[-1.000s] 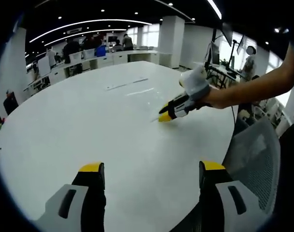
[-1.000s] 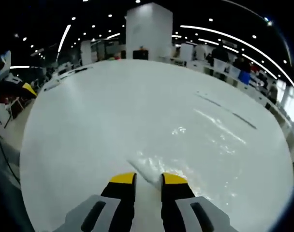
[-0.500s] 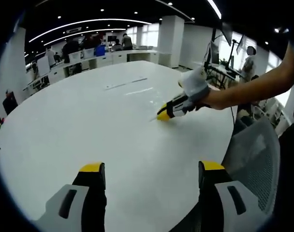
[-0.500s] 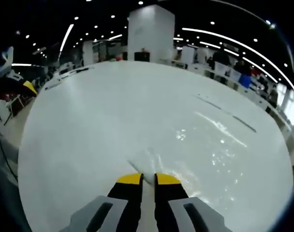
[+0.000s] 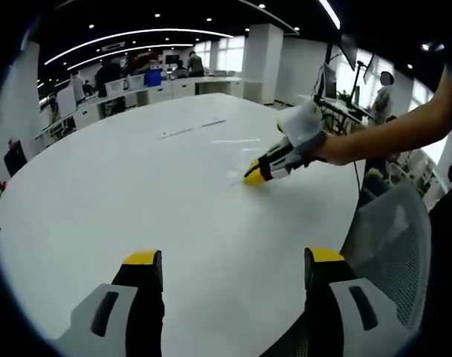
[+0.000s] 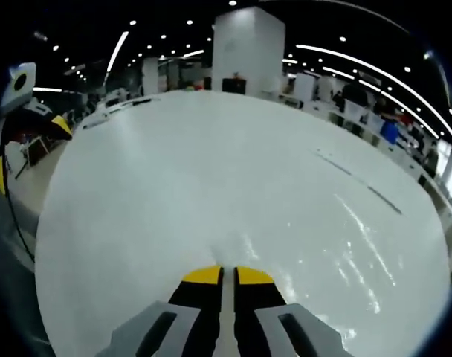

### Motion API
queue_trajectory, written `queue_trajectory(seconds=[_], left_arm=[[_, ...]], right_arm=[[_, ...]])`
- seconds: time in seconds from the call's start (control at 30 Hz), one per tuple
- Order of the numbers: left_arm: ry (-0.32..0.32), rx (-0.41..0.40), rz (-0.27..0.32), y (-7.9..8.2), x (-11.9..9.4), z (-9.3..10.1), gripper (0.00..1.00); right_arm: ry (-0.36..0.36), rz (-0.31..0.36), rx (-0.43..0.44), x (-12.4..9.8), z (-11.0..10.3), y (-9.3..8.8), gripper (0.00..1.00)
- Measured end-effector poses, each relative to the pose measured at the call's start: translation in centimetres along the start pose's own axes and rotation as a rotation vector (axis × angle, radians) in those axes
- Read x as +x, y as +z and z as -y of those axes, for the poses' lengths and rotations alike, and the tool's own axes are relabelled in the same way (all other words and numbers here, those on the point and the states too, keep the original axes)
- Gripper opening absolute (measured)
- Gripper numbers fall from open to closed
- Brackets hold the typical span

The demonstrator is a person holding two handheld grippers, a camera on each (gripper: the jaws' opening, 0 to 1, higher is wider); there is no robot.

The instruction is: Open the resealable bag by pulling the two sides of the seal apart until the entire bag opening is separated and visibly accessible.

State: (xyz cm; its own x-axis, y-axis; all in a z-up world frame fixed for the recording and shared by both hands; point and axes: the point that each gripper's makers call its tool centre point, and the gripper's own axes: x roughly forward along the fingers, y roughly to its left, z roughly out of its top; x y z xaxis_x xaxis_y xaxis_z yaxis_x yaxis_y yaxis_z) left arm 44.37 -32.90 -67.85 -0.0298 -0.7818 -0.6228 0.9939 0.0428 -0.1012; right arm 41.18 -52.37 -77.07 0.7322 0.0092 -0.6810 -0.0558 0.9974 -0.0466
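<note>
In the left gripper view, the left gripper (image 5: 230, 260) stands with its two yellow-tipped black jaws spread wide over the near rim of a large, smooth, glossy white table (image 5: 122, 193) with a rounded edge, nothing between the jaws. Just to the right of its right jaw sits the grey mesh back of an office chair (image 5: 393, 238). Farther ahead and to the right, a person's bare forearm (image 5: 389, 134) reaches in over the table, holding the right gripper (image 5: 253, 177), whose yellow tips rest low on the tabletop, pressed together on the near edge of the resealable bag (image 5: 233, 175), a thin clear film that is barely distinguishable from the white surface. In the right gripper view, the right gripper (image 6: 227, 275) shows its jaws nearly together, pinching a thin pale strip of the clear plastic; how far the bag spreads across the table beyond the tips cannot be told, since only soft glare streaks mark the surface there. Far left of those jaws, the left gripper (image 6: 29, 145) shows at the table's edge. Beyond the table lie rows of desks (image 5: 137, 89), a broad square white column (image 6: 248, 48), and long curved ceiling light strips (image 5: 129, 37).
</note>
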Motion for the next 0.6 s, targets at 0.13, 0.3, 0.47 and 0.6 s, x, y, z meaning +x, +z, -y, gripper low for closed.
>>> queue_trajectory(seconds=[0.13, 0.3, 0.47, 0.6], left_arm=[[-0.005, 0.001, 0.004, 0.1, 0.1, 0.3, 0.76], [-0.014, 0.012, 0.005, 0.2, 0.1, 0.8, 0.76], [-0.023, 0.021, 0.005, 0.1, 0.1, 1.2, 0.76], [-0.03, 0.03, 0.0, -0.1, -0.1, 1.7, 0.76]], right_arm=[[0.018, 0.013, -0.005, -0.7, -0.5, 0.3, 0.01], [0.051, 0.02, -0.021, -1.5, -1.5, 0.5, 0.01], [0.085, 0.031, -0.009, -2.2, -2.7, 0.6, 0.01], [0.107, 0.041, -0.009, -2.8, -3.5, 0.9, 0.01]])
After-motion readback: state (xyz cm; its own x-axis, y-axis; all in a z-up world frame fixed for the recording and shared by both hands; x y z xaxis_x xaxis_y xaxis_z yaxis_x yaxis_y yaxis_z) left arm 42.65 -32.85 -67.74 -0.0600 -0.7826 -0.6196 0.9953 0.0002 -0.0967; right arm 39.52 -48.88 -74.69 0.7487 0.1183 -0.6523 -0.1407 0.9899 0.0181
